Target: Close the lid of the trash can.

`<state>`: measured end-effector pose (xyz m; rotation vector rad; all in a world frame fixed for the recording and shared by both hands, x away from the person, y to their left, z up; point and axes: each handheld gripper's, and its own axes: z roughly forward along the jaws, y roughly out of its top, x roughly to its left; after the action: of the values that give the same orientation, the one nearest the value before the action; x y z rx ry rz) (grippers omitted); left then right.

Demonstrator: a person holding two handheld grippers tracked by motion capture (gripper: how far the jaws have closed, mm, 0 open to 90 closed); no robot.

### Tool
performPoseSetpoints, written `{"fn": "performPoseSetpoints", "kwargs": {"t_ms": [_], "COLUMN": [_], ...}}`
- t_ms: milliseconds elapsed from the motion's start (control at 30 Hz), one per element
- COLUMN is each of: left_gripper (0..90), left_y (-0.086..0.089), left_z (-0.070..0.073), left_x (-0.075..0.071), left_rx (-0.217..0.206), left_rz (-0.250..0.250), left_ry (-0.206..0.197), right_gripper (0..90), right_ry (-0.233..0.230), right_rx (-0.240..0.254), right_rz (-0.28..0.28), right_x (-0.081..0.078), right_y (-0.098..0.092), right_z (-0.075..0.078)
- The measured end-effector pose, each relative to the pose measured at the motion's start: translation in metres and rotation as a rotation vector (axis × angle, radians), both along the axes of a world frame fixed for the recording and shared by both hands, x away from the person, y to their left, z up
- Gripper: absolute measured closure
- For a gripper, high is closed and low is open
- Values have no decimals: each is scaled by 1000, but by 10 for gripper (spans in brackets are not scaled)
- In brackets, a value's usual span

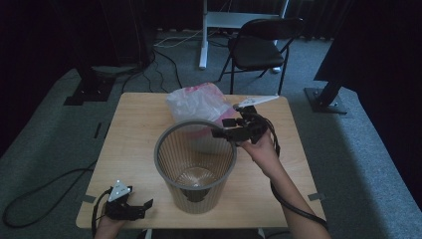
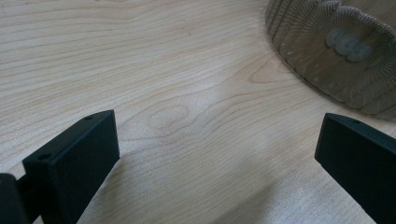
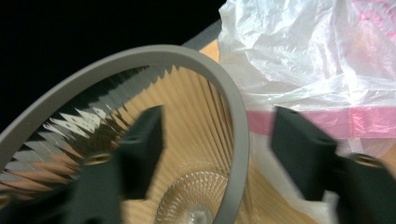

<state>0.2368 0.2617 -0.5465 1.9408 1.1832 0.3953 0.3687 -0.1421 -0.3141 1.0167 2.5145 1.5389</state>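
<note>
A ribbed, see-through wastebasket (image 1: 196, 191) with a grey rim (image 1: 158, 152) stands upright in the middle of the wooden table (image 1: 132, 124). Behind it lies a crumpled white and pink plastic bag (image 1: 196, 102). My right gripper (image 1: 221, 128) hovers at the basket's far right edge. In the right gripper view its jaws (image 3: 217, 135) stand apart on either side of the rim (image 3: 154, 53), not pressing it, with the bag (image 3: 299, 56) just beyond. My left gripper (image 1: 144, 206) rests at the table's front left corner. Its jaws (image 2: 217, 140) are wide over bare wood, the basket's foot (image 2: 336, 60) ahead to the right.
A black folding chair (image 1: 259, 47) and a white desk leg (image 1: 203, 35) stand on the grey carpet beyond the table. Dark stands flank it at left (image 1: 89, 84) and right (image 1: 328, 94). Cables trail across the floor at left.
</note>
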Motion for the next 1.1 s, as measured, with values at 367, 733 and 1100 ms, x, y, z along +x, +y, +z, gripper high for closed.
{"fn": "performPoseSetpoints", "kwargs": {"t_ms": [367,733,1100], "left_gripper": [0,0,0], "left_y": [0,0,0], "left_z": [0,0,0], "left_x": [0,0,0], "left_rx": [1,1,1], "left_rz": [1,2,2], "left_ry": [-1,0,1], "right_gripper": [129,133,136], "right_ry": [-36,-63,-70], "right_rx": [16,59,87], "right_rz": [28,-1,-52], "right_x": [-11,-23,-33], "right_y": [-8,-29,-51], "right_z": [-8,-15,-24]}}
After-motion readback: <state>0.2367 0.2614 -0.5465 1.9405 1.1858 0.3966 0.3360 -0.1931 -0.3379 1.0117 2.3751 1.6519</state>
